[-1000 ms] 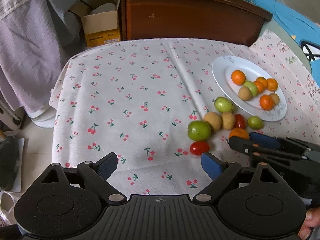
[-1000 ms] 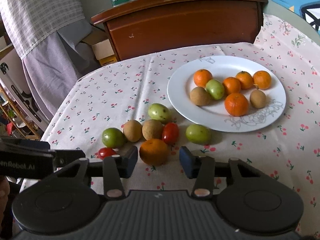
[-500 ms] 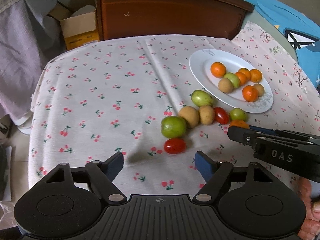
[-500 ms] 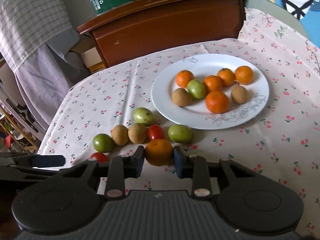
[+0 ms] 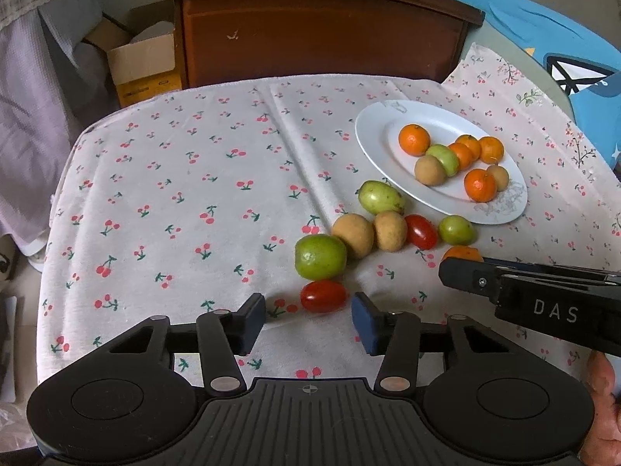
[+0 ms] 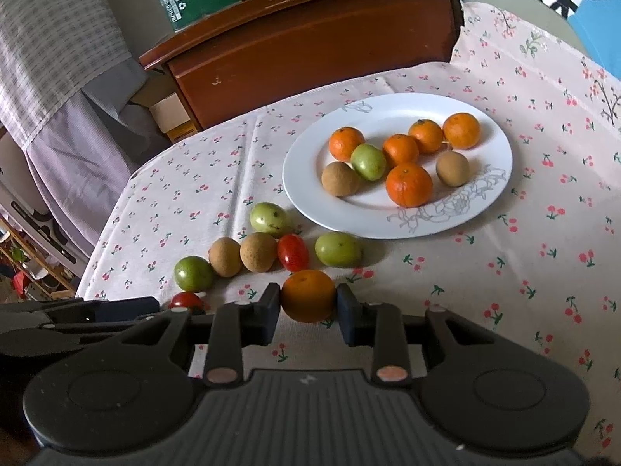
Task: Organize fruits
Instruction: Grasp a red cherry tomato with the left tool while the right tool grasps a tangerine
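Observation:
My right gripper (image 6: 308,305) is shut on an orange (image 6: 308,299), both pads pressing its sides just above the cherry-print cloth. In the left wrist view only the top of that orange (image 5: 462,252) shows, behind the right gripper's black body. My left gripper (image 5: 308,316) is closing, with a red cherry tomato (image 5: 323,296) between and just ahead of its blue pads (image 5: 365,320); a gap remains on both sides. A white plate (image 6: 388,229) holds several oranges, two brown fruits and a green one.
Loose fruit lies in a row beside the plate: a green fruit (image 5: 320,256), two brown fruits (image 5: 353,235), another red tomato (image 5: 421,231) and two more green ones. A wooden headboard (image 5: 318,27) stands behind the table, a cardboard box (image 5: 143,66) to its left.
The left gripper has come up to the red cherry tomato and its jaws have narrowed around it. The right gripper has shut on the orange and stayed put.

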Available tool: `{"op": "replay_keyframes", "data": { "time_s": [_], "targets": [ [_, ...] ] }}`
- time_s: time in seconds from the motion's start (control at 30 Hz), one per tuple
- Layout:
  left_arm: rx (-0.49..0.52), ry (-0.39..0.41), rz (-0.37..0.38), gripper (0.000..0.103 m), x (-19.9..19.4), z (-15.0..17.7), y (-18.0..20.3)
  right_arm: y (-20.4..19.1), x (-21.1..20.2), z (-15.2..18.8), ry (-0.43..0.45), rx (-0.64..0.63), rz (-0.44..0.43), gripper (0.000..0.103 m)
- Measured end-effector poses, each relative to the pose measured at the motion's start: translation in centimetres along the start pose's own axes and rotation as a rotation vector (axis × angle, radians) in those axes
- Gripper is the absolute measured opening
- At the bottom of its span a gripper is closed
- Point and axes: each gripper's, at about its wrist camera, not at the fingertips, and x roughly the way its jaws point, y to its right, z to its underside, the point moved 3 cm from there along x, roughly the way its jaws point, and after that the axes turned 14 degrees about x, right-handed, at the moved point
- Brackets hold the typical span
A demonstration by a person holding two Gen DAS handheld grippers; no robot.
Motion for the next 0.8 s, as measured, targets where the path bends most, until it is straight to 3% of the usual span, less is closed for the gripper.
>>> {"op": "replay_keyframes", "data": {
  "time_s": [0.13,0.3,0.8],
  "targets": [
    [0.028,0.012,-0.015,0.040,0.1,-0.1,0.5,0.1,0.0,0.0,0.000,0.010,-0.001,0.031],
    [0.031,0.023,0.000,0.023,0.0,-0.1,0.7,0.1,0.0,0.0,0.000,0.017,-0.003,0.031],
    [0.004,0.089,0.030,0.023,-2.1,-1.2,0.8,0.3,-1.5,-0.8,0.025,0.057,-0.044,0.031]
  ]
}}
